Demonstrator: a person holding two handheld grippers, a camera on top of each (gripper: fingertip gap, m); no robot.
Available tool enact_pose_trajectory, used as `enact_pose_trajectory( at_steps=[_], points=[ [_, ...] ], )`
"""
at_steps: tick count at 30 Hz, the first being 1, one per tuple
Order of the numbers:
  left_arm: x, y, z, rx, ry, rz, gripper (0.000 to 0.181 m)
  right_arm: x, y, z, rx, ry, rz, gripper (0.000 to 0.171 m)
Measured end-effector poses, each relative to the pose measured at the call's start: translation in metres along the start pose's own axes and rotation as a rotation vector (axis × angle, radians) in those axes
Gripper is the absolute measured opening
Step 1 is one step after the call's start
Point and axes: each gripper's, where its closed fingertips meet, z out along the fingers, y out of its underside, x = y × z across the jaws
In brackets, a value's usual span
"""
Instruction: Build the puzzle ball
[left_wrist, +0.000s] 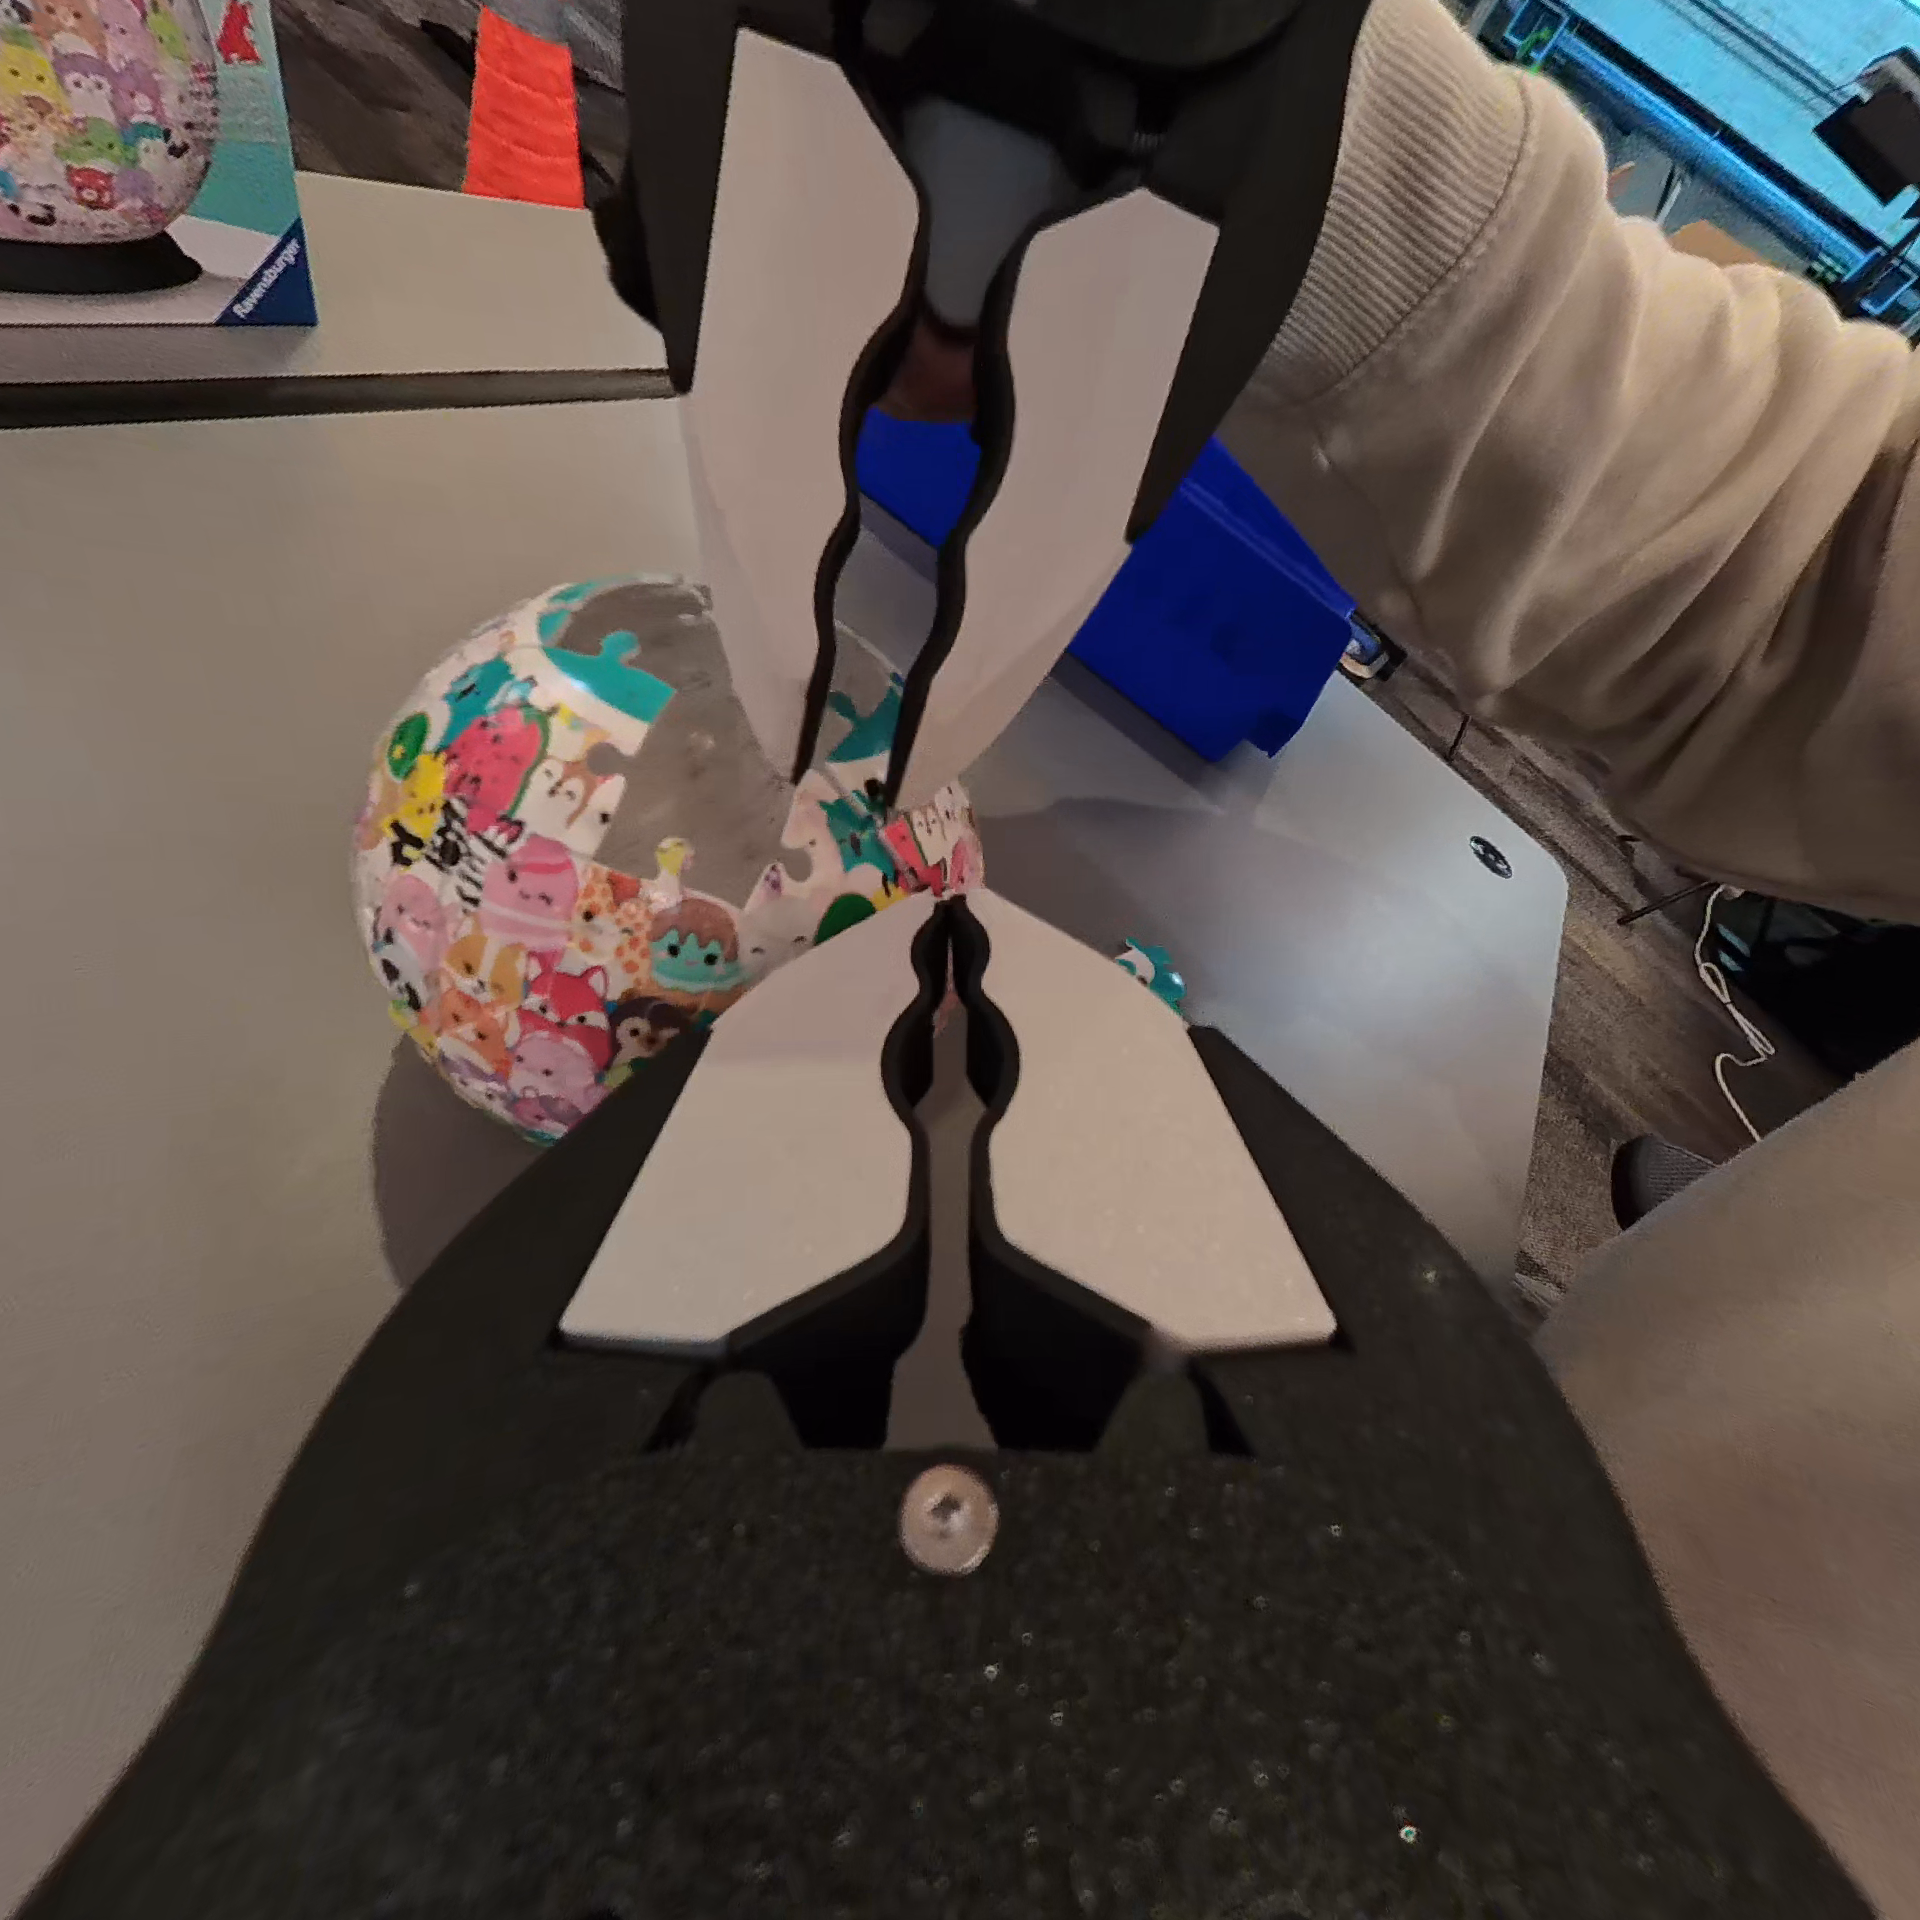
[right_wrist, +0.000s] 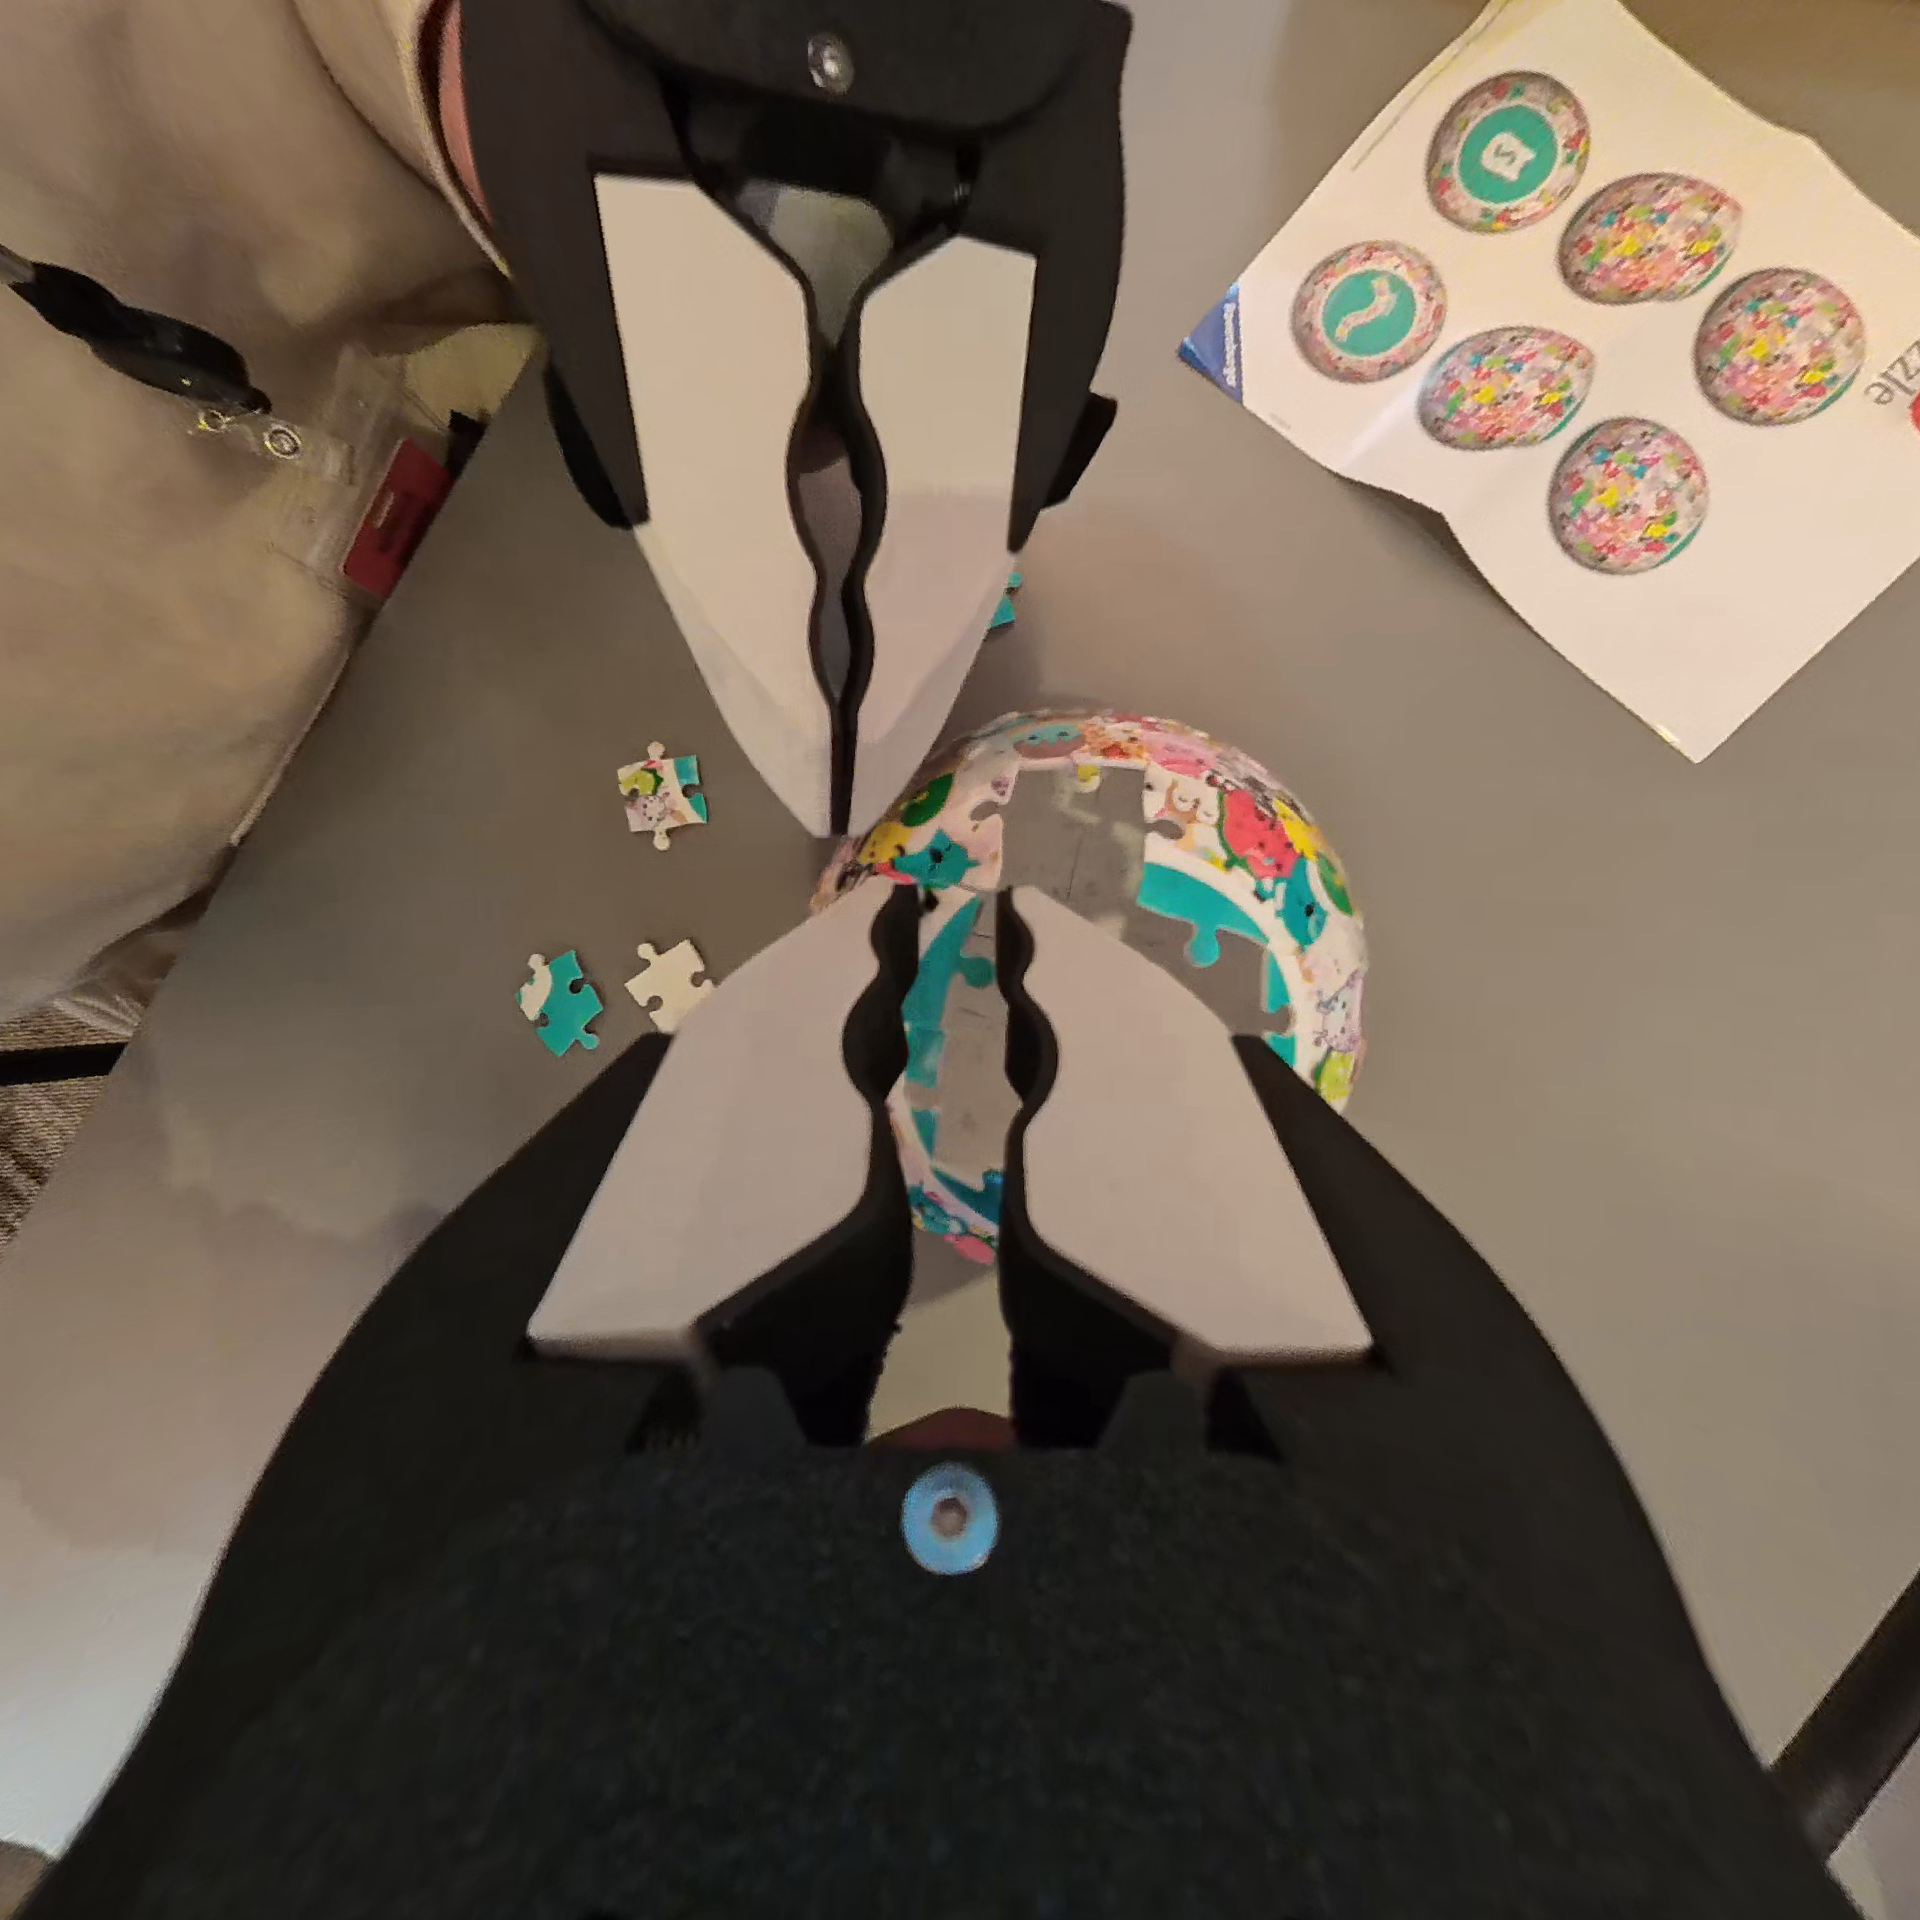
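Puzzle ball (left_wrist: 582, 883): light, hollow, rolls and flexes; grip the rim by the gap. Left gripper (left_wrist: 948, 909) closed, seemingly empty; right gripper (right_wrist: 956, 904) slightly open over the hole.

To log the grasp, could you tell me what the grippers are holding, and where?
It cannot be told: the left gripper's shut tips meet the puzzle ball's open rim, the right gripper straddles it, open.

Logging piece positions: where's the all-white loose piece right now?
Right wrist view, lower left: the white piece lies flat on the table, just right of a teal piece, left of the ball, beside the right gripper.
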Motion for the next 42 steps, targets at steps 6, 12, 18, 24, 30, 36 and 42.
enact_pose_trajectory(
  at_steps=[6,12,18,24,30,36,42],
  points=[
    [-0.003,-0.001,-0.002,0.001,-0.007,0.001,0.000,0.001,-0.001,0.001,-0.001,-0.031,0.008,0.013],
    [-0.014,-0.013,-0.010,0.031,-0.019,-0.014,0.000,0.002,0.000,-0.001,-0.002,-0.039,0.019,0.020],
    [-0.019,-0.011,-0.009,-0.001,-0.033,0.004,0.000,0.002,-0.003,0.000,0.011,-0.070,0.018,0.014],
    [-0.017,-0.010,-0.007,-0.003,-0.025,0.004,0.000,0.003,-0.005,0.000,0.007,-0.086,0.012,0.010],
    [-0.018,-0.010,-0.008,-0.001,-0.020,-0.001,0.000,0.007,-0.007,0.000,0.016,-0.084,0.011,0.004],
    [-0.018,-0.010,-0.009,-0.008,-0.016,0.006,0.000,0.010,-0.007,-0.018,0.017,0.015,0.022,0.013],
    [-0.017,-0.014,-0.013,-0.004,0.003,0.019,0.000,-0.002,-0.001,-0.033,0.114,0.408,0.131,0.000]
  ],
)
